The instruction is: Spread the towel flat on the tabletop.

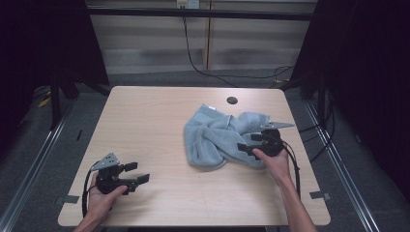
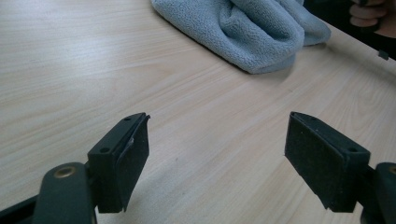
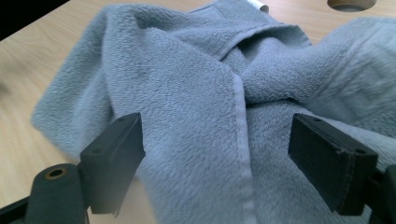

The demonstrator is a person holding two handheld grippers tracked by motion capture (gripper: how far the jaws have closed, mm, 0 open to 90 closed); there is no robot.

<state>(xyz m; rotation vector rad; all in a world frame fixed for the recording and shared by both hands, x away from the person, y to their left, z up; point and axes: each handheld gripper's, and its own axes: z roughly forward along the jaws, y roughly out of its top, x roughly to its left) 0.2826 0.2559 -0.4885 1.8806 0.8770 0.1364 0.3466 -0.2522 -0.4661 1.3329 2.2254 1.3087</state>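
Note:
A crumpled light blue towel lies on the right half of the wooden table. My right gripper is at the towel's right edge, pointing left across it. In the right gripper view its jaws stand wide apart over the towel, and the right gripper is open, its pads clear of the cloth. My left gripper rests near the front left of the table, well apart from the towel. In its own view the left gripper is open over bare wood, with the towel farther off.
A round cable hole sits in the table behind the towel, also seen as the hole in the right gripper view. Grey tape marks lie at the front corners. A black cable runs over the floor behind.

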